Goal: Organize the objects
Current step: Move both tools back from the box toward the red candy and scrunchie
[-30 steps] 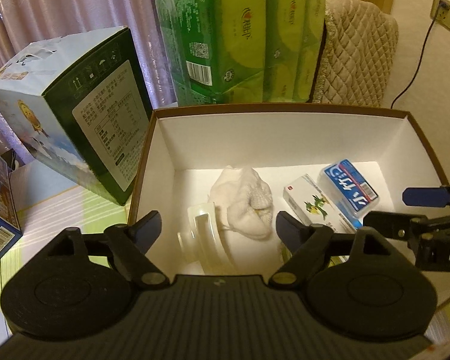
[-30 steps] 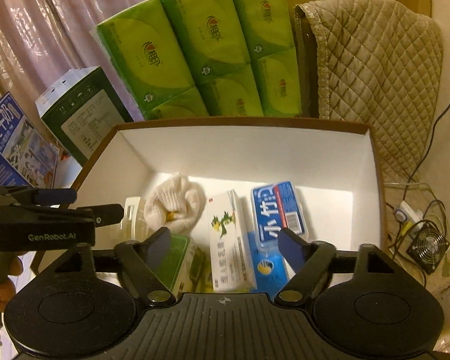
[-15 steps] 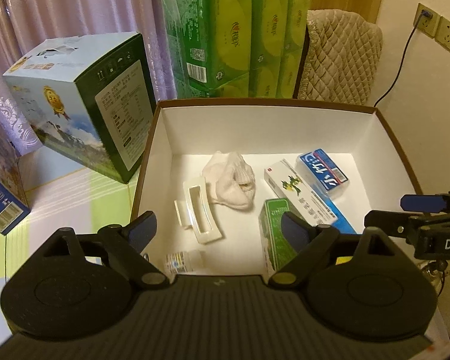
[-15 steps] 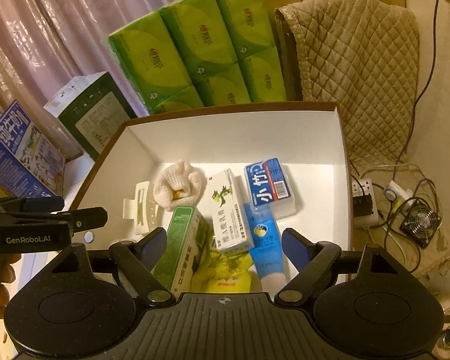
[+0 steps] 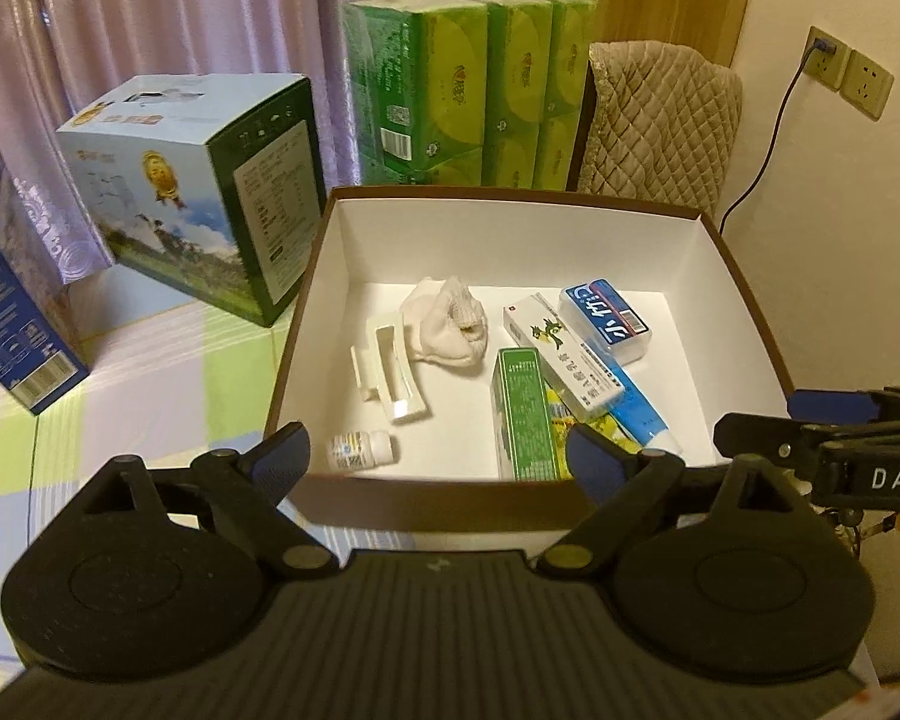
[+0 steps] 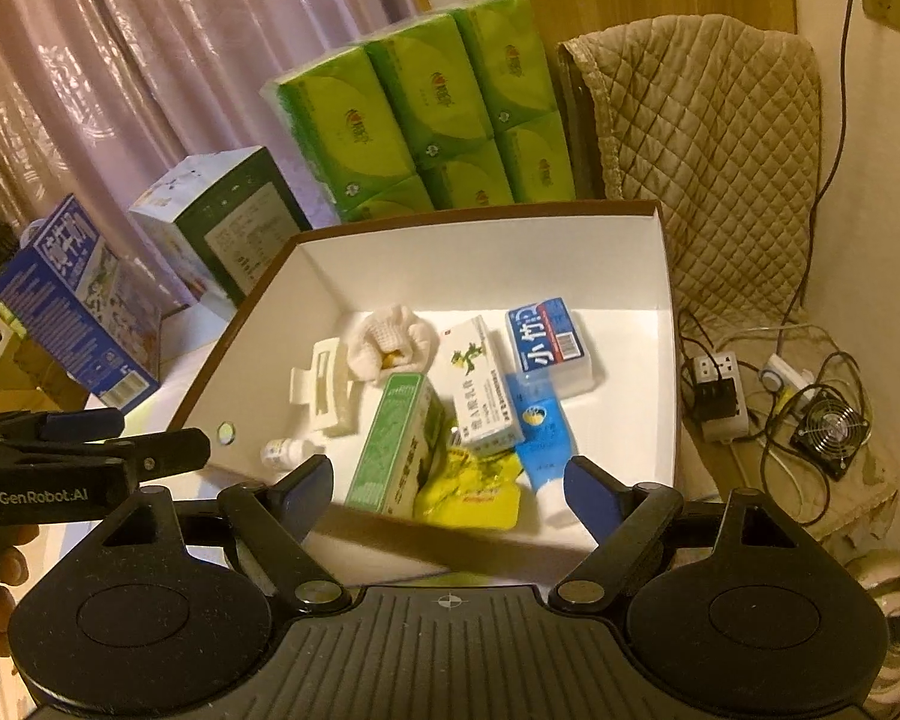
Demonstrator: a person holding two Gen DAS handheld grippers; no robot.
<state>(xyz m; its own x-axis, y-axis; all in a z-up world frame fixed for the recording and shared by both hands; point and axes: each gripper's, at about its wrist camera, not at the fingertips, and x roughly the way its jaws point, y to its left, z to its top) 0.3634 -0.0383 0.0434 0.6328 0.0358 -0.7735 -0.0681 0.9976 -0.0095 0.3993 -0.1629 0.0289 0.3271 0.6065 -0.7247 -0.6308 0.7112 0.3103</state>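
Observation:
A brown box with a white inside (image 5: 744,276) (image 6: 669,300) holds a white hair claw (image 5: 390,369) (image 6: 324,390), a rolled white sock (image 5: 453,324) (image 6: 390,339), a small pill bottle (image 5: 357,449) (image 6: 285,453), a green carton (image 5: 522,414) (image 6: 396,444), a white medicine carton (image 5: 561,357) (image 6: 480,384), a blue tube (image 5: 633,405) (image 6: 540,432), a blue tissue pack (image 5: 606,315) (image 6: 549,342) and a yellow packet (image 6: 474,489). My left gripper (image 5: 435,459) is open above the near wall. My right gripper (image 6: 447,489) is open too, and empty.
Green tissue packs (image 5: 468,84) (image 6: 426,114) stand behind the box beside a quilted chair (image 5: 660,126) (image 6: 702,144). A milk carton box (image 5: 198,192) (image 6: 222,234) and a blue box (image 5: 6,312) (image 6: 78,300) sit left. A power strip (image 6: 717,396), cables and a small fan (image 6: 831,432) lie on the floor at right.
Both grippers have drawn back and up from the box, so its near wall, the pill bottle and the yellow packet now show. Both stay open and empty.

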